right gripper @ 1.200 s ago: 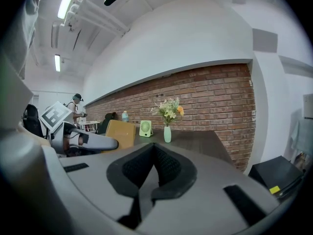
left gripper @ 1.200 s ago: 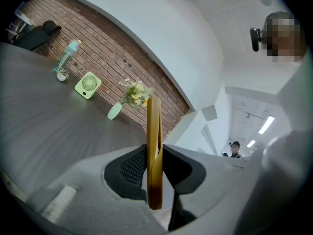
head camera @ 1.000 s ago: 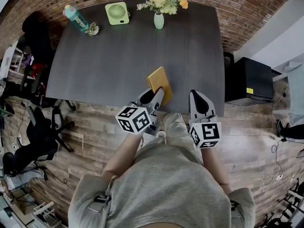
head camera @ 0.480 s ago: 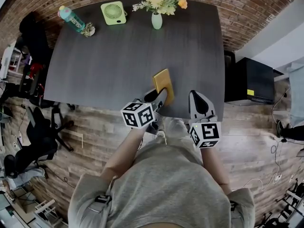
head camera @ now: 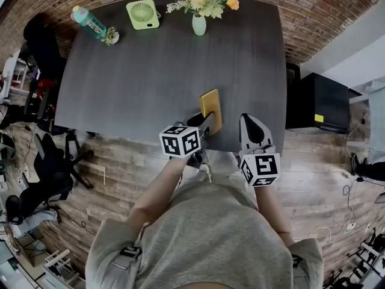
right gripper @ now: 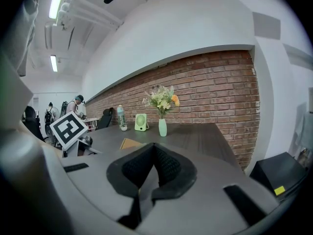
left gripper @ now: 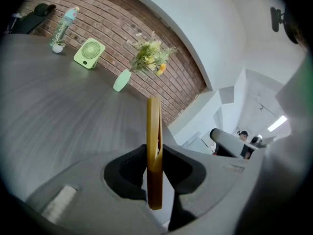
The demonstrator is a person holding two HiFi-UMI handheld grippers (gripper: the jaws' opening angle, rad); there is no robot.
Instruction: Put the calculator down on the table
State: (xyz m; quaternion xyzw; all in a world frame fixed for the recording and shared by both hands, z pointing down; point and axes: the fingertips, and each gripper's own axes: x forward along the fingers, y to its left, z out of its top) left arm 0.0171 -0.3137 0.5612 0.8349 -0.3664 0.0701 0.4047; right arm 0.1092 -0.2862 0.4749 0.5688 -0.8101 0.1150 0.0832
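No text, label or number can be read.

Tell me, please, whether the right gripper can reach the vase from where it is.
Probably not without leaning in: the right gripper is at the near edge, the vase at the far edge. Only bare table lies between, so nothing blocks it.

The left gripper (left gripper: 154, 156) is clamping a thin, yellow, slab-shaped calculator (left gripper: 153, 124) edge-on between its black pads, the slab pointing toward twelve o'clock. On the dark grey wooden table (left gripper: 54, 111), a light green square fan (left gripper: 89, 53) is standing at ten o'clock and a pale green vase of flowers (left gripper: 122, 80) at eleven.
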